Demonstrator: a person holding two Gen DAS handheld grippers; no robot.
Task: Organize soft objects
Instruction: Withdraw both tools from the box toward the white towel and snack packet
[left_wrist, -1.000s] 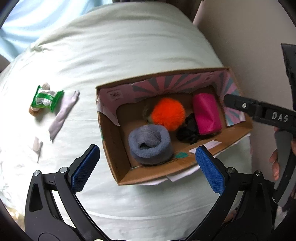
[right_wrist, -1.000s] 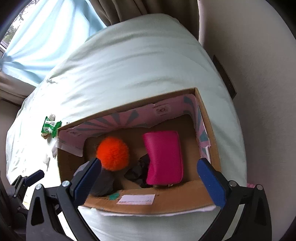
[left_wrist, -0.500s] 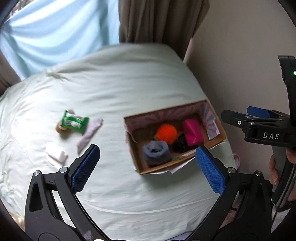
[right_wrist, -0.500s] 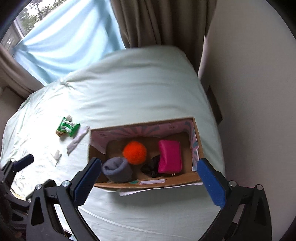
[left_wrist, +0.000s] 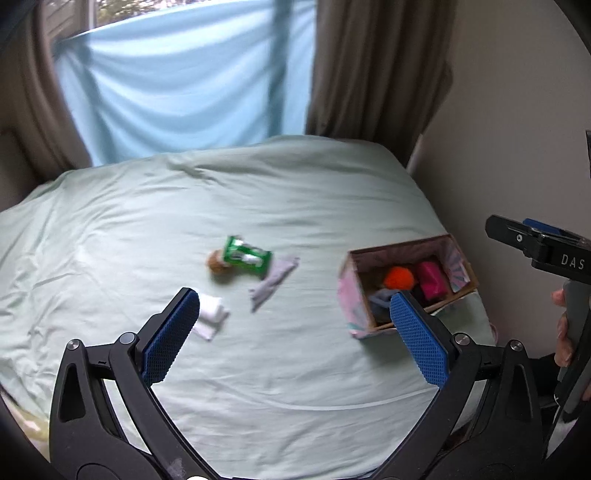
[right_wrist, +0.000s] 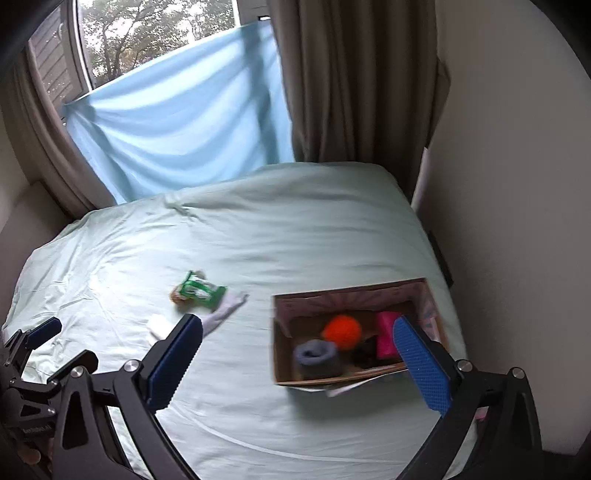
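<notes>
Bedsheet (left_wrist: 280, 369) beneath 2 wide-open, empty grippers; blurry, perhaps sock-filled box (right_wrist: 354, 336) nearer right gripper (right_wrist: 303, 365)

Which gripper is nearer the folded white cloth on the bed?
Left. The left gripper hangs above the bed with the folded white cloth by its left fingertip; the right gripper sits farther right, by the cardboard box.

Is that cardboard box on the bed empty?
No. The cardboard box is open-topped and holds an orange pom-pom, a grey rolled sock, a pink pouch and something dark.
</notes>
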